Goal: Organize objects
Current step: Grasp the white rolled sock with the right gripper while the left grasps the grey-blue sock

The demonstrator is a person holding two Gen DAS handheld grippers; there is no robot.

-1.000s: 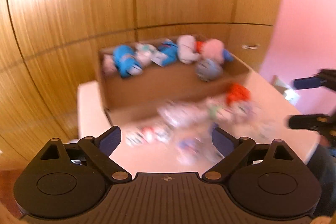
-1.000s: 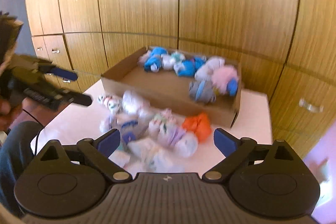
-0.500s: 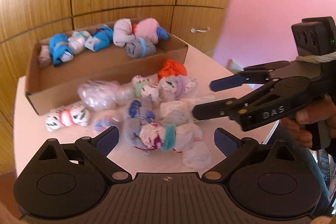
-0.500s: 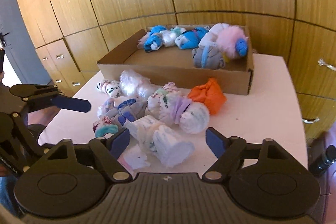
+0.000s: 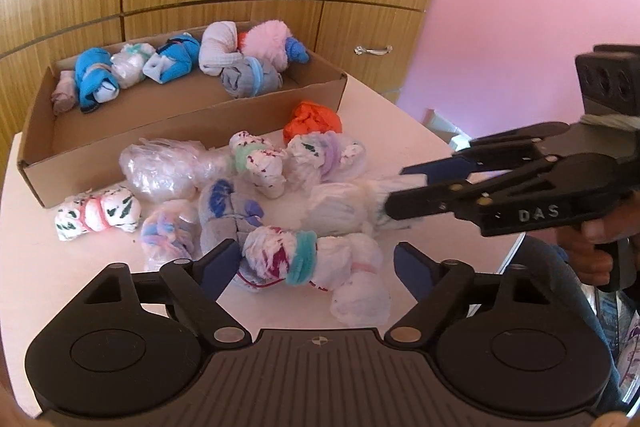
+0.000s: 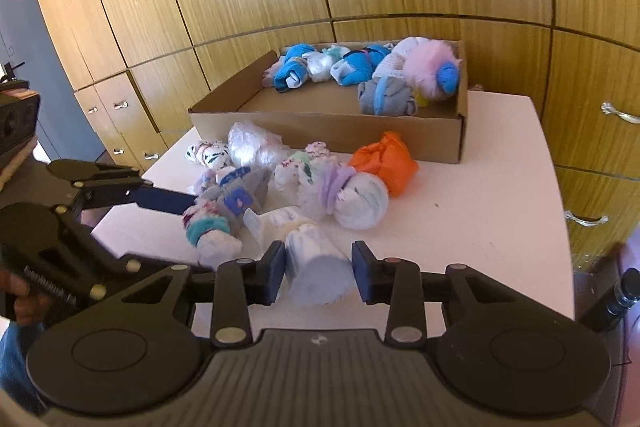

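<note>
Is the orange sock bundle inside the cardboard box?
No, the orange bundle lies on the table, just outside the box.

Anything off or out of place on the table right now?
Nothing damaged or spilled. About ten rolled sock bundles lie jumbled on the white table, outside the cardboard box. The box's near half is bare; its bundles crowd the far wall. The orange bundle lies close against the box front.

The right tool (image 6: 319,267) hides the near end of a white roll (image 6: 316,259). The tabletop (image 5: 400,115) near edge is hidden behind each tool body. Dark object (image 6: 618,297) at the tabletop's right edge: unidentifiable, partly cut off.
</note>
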